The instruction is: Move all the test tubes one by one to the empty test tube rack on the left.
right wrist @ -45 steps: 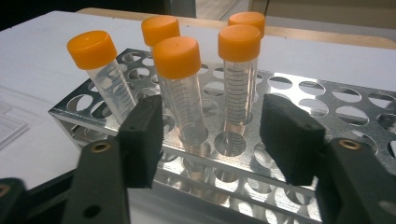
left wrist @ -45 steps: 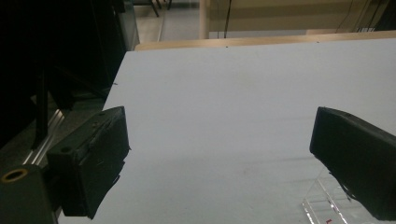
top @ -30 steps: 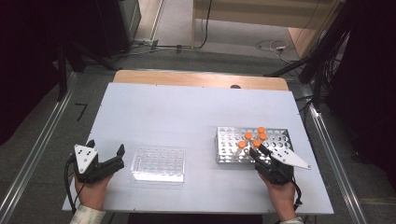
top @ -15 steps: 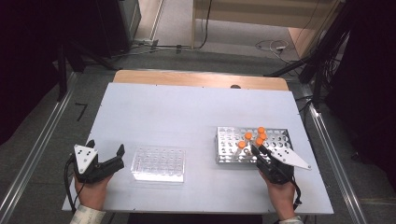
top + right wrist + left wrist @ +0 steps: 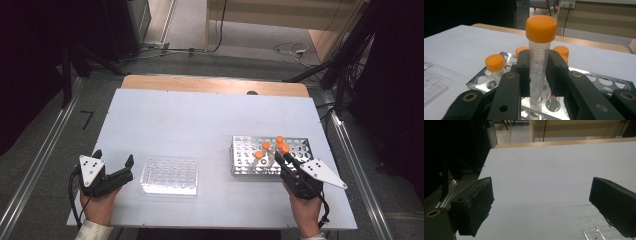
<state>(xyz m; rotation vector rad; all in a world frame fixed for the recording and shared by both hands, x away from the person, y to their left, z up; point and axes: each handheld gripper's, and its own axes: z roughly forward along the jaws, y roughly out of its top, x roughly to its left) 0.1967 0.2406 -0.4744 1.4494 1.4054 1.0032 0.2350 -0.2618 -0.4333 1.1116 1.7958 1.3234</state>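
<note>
Clamped the right gripper (image 5: 538, 67) on the clear graduated barrel of an orange-capped centrifuge tube (image 5: 539, 47), jaws pressed flat against both sides a little below the cap. Gripped there, most likely, to leave the cap free and keep the tube upright over its hole. Kept the tube vertical at the near edge of the perforated metal rack (image 5: 599, 80), its lower end at or just inside a hole; could not tell from the right gripper view whether seated or already lifted slightly. Stood three more orange-capped tubes (image 5: 265, 146) in the same rack, just beyond the held one toward 11 and 12 o'clock, apart from the jaws.

From the high view, found the rack (image 5: 245, 150) at about 4 o'clock on the pale surface (image 5: 190, 120), with the right gripper (image 5: 286, 159) reaching in from 5 o'clock, so approached from the person's side, where the tube sat closest. Placed at about 7 o'clock, a clear plastic well plate (image 5: 170, 176), lying flat and well apart from the rack.

Rested the left gripper (image 5: 114, 156) at 8 o'clock, just beside the plate's left edge without touching it, jaws spread wide and holding nothing. Confirmed in the left gripper view (image 5: 541, 182): bare surface between the two black jaws, and a corner of the plate (image 5: 594, 230) at 5 o'clock. Parked there, judging by the pose, in readiness to steady the plate or receive work.
</note>
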